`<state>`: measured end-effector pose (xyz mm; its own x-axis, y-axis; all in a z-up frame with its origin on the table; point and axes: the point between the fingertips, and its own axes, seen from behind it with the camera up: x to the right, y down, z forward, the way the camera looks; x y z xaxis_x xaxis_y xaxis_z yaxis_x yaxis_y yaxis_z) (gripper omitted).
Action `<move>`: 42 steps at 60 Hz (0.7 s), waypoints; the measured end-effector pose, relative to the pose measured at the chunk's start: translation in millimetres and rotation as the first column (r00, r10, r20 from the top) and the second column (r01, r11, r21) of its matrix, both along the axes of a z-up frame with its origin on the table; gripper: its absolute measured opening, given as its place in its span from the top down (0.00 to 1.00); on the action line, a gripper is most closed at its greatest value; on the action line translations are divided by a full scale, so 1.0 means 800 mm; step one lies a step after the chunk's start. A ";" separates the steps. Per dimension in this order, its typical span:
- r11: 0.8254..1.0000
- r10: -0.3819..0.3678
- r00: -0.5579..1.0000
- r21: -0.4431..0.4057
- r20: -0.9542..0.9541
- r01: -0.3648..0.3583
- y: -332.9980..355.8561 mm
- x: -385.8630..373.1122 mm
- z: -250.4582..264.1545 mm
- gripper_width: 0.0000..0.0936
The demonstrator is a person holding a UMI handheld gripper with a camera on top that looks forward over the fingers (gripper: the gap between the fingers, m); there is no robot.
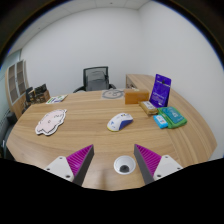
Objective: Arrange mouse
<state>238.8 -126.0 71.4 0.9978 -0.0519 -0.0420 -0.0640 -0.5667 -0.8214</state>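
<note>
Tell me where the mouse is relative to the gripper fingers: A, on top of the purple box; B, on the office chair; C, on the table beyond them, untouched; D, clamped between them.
C: the mouse lies on the wooden table beyond the open gripper, with bare table between it and the fingertips.

The tongs point(113, 160) hang above the near edge of the table point(90, 135), fingers spread wide apart with nothing between them; the purple pads point(78, 158) face inward, tips angled toward each other and pointing across the table
</note>
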 end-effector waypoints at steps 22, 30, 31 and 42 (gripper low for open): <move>0.993 0.088 0.994 -0.075 -0.063 -0.092 0.188 0.019 -0.098 0.11; 0.991 0.118 0.992 -0.065 -0.040 -0.120 0.237 0.017 -0.100 0.12; 0.990 0.123 0.992 -0.065 -0.041 -0.125 0.241 0.016 -0.100 0.12; 0.991 0.127 0.992 -0.050 -0.026 -0.128 0.288 0.010 -0.101 0.20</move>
<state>247.1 104.7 -9.2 0.9952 0.0730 -0.0651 -0.0067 -0.6130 -0.7901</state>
